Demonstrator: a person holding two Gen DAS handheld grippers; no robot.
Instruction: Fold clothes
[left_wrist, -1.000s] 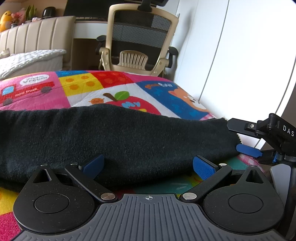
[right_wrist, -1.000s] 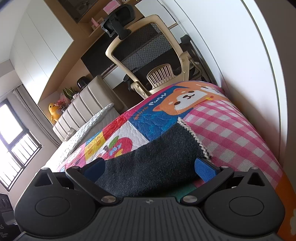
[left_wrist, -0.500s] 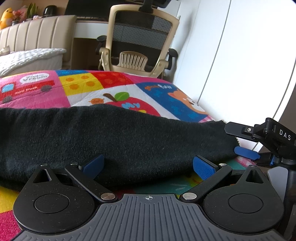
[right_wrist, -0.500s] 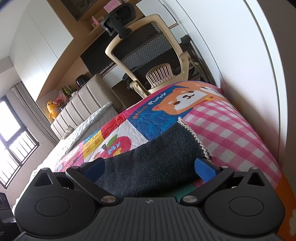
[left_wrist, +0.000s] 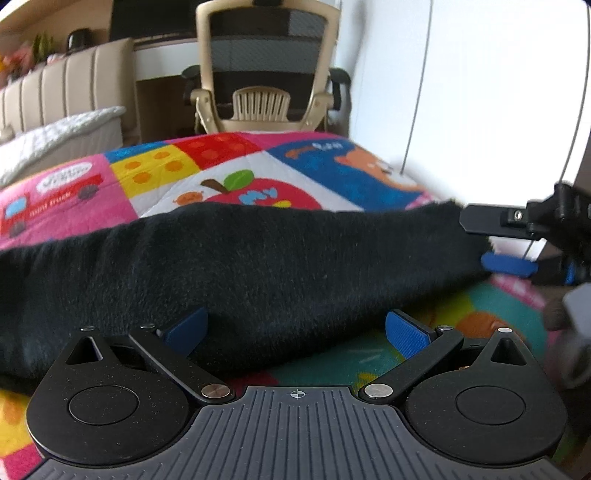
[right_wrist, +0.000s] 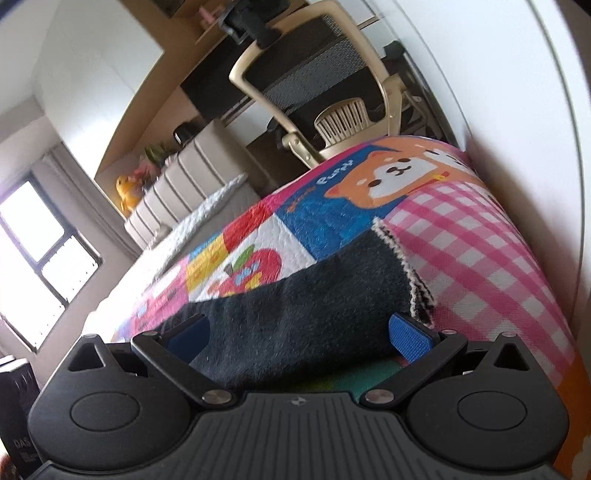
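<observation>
A long black fleece garment (left_wrist: 236, 266) lies folded across a colourful patchwork quilt (left_wrist: 229, 166). My left gripper (left_wrist: 295, 328) is open, its blue pads either side of the garment's near edge. My right gripper (right_wrist: 299, 336) is open around the garment's right end (right_wrist: 295, 317), where a white-stitched hem (right_wrist: 410, 277) shows. The right gripper also shows at the right edge of the left wrist view (left_wrist: 506, 240), at the garment's end.
A beige office chair (left_wrist: 266, 81) stands past the bed's far end. A white wall (left_wrist: 480, 92) runs close along the right. A beige headboard (left_wrist: 66, 85) and white bedding (left_wrist: 55, 136) lie far left. A window (right_wrist: 33, 251) is at left.
Both grippers have risen and tilted a little. The garment's right end now sits higher off the quilt. The jaws stay open.
</observation>
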